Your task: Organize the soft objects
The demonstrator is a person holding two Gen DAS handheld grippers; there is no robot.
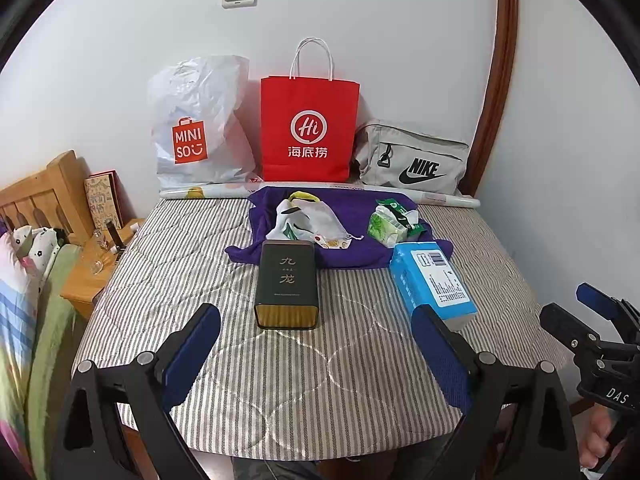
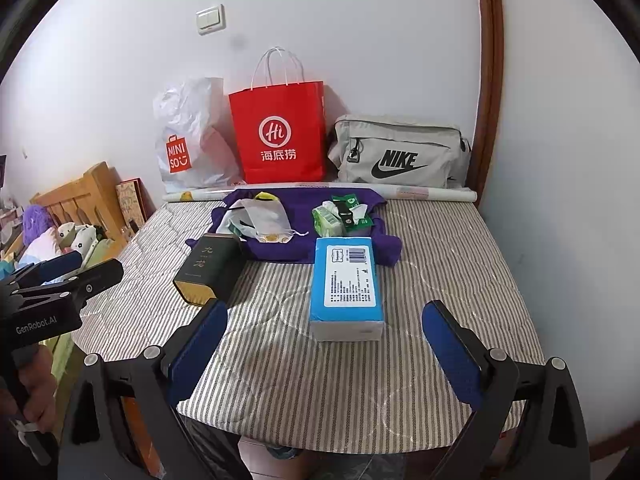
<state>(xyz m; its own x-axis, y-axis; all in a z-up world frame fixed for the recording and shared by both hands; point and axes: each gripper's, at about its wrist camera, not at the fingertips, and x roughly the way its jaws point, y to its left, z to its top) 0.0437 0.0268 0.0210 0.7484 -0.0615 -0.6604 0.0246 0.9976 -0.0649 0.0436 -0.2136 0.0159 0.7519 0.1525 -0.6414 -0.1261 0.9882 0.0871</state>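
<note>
While hovering over the near edge of the striped quilted cover (image 1: 320, 380), left gripper (image 1: 314, 316) spread wide with nothing between the blue pads, and same deal for the right gripper (image 2: 326, 308), gaping and empty. Straight ahead of the right one, blue tissue pack (image 2: 346, 284) lying flat, barcode label facing up, long axis running near-to-far, short white end toward the camera, far end just touching the purple cloth (image 2: 280, 246). Looks slanted from the left wrist view, far end leaning left. Next to it on the left, well apart, dark tin (image 1: 286, 280) lying on its side, long axis also near-to-far, gold end toward the near edge, far end resting on the cloth's front edge. Cloth itself spread in a rumpled heap further back, wider than deep. On top of it: a white drawstring pouch (image 1: 316, 220) crumpled on the left half, cords trailing right, and a little pile of green tissue packets (image 1: 390, 224) on the right half. Behind that, a rolled sheet (image 1: 440, 198) lying crosswise along the back. Against the wall, left to right: white Miniso plastic bag (image 1: 196, 120), bulging, contents hidden; red paper bag (image 1: 308, 128) standing upright, handles up, can't tell what's inside; grey Nike bag (image 1: 412, 156) on its long side, zips closed.
</note>
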